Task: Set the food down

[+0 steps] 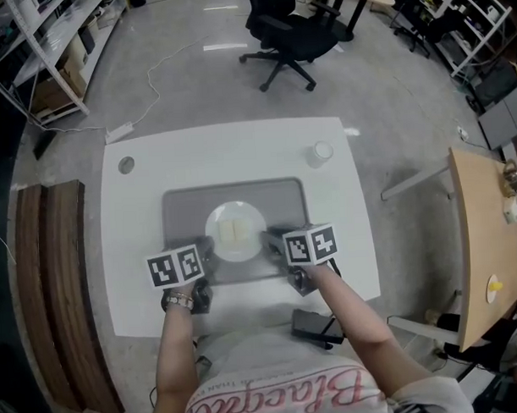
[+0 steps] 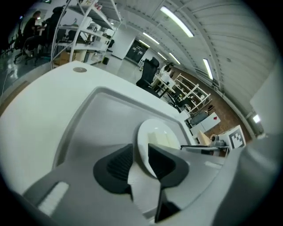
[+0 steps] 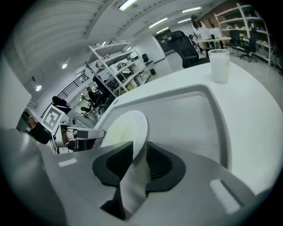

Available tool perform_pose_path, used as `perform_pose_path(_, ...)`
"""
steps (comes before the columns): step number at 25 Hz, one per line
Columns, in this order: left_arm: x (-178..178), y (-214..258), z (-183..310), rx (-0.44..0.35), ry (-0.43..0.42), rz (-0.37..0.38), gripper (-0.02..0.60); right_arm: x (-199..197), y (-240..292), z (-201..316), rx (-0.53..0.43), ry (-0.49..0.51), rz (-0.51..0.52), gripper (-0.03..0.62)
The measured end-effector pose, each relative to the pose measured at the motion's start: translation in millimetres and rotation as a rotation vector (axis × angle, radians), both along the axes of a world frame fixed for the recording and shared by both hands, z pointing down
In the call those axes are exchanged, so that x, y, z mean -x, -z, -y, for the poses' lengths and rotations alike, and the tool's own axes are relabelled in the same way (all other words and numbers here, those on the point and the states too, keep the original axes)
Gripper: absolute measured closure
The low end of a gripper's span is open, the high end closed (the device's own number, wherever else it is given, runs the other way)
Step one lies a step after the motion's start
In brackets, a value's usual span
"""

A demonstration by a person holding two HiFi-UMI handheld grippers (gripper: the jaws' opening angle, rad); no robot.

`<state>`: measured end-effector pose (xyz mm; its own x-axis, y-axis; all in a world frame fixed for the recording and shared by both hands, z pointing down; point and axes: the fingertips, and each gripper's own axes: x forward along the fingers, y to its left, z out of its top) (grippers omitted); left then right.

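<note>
Left gripper: jaws nearly together, closed on the left rim of the plate. In the left gripper view the rim stands between the two ribbed pads, and both pads meet it.

Right gripper: jaws likewise narrow, closed on the plate's right rim. In the right gripper view the rim runs between the pads, and the plate leans up and away from the jaws.

Food: pale yellow pieces lying side by side at the centre of the plate.

Plate position: over the middle of the grey tray, level between the two grippers (whether its base touches the tray floor cannot be told).

Tray position: centred on the white table, near the front edge.

Cup: upright on the table beyond the tray's far right corner, well apart from the plate.
</note>
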<state>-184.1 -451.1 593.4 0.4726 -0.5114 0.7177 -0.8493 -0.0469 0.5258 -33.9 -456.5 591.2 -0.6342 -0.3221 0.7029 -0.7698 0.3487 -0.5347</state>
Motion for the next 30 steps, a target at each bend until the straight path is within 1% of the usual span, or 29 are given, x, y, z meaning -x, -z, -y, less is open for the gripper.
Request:
perform_pose_path(1,0,-3,1,0.022,0.0,-0.01,0.472,0,-2,1,0.02,-0.006,0.005,0.504)
perform_pose_path(3,0,-5,1,0.047,0.001,-0.033,0.492,2,-2,2,0.052,-0.008,0.03,0.513)
perform_pose_path(7,-10,-4,2,0.057,0.009,-0.13,0.5,5,-1,2,0.125,0.014,0.103,0.514)
perform_pose_path(9,-11,-3,5,0.052,0.021,-0.162,0.505,5,-1,2,0.138,0.017,0.114,0.519)
perform_pose_path(12,-10,-1,7,0.043,0.018,-0.168,0.515,5,0,2,0.129,0.018,0.113,0.519)
perform_pose_path(15,-12,2,6,0.013,-0.001,-0.167,0.535,0,6,5,0.065,0.022,0.12,0.541)
perform_pose_path(20,-11,13,-4,-0.061,0.007,-0.208,0.541,0,23,5,-0.033,0.005,0.209,0.563)
perform_pose_path(23,-14,24,-8,-0.115,-0.011,-0.224,0.543,-2,36,5,-0.099,0.029,0.203,0.563)
perform_pose_path(25,-16,32,-11,-0.167,-0.025,-0.219,0.543,-4,42,2,-0.143,0.039,0.177,0.561)
perform_pose_path(27,-20,45,-12,-0.237,-0.039,-0.215,0.545,-7,51,0,-0.211,0.041,0.155,0.557)
perform_pose_path(30,-25,65,-15,-0.338,-0.068,-0.218,0.546,-10,72,0,-0.318,0.043,0.172,0.557)
